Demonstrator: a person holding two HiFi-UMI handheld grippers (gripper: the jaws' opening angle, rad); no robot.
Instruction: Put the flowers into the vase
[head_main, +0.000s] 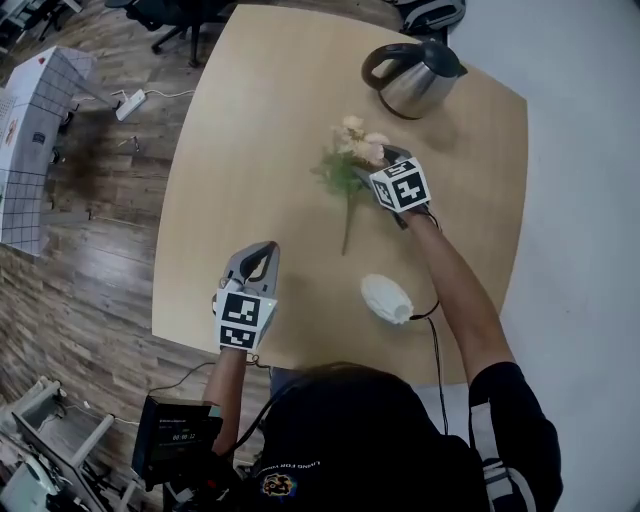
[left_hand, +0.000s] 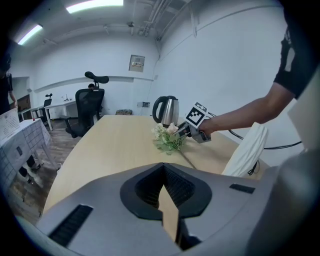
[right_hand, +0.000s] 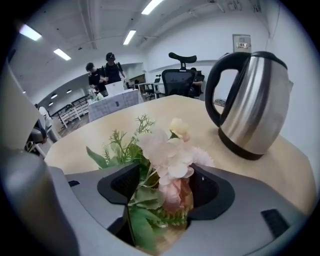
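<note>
A bunch of pale pink flowers with green leaves lies flat on the wooden table, its stem pointing toward me. My right gripper is down at the blooms. In the right gripper view its jaws stand wide apart on either side of the flowers, and the pads do not press on them. The white vase lies on its side near the front edge, and it shows again as the vase in the left gripper view. My left gripper hovers at the front left, shut and empty.
A steel kettle with a black handle stands behind the flowers at the far right of the table. Office chairs stand past the far edge. A power strip lies on the wooden floor to the left. Two people stand far off.
</note>
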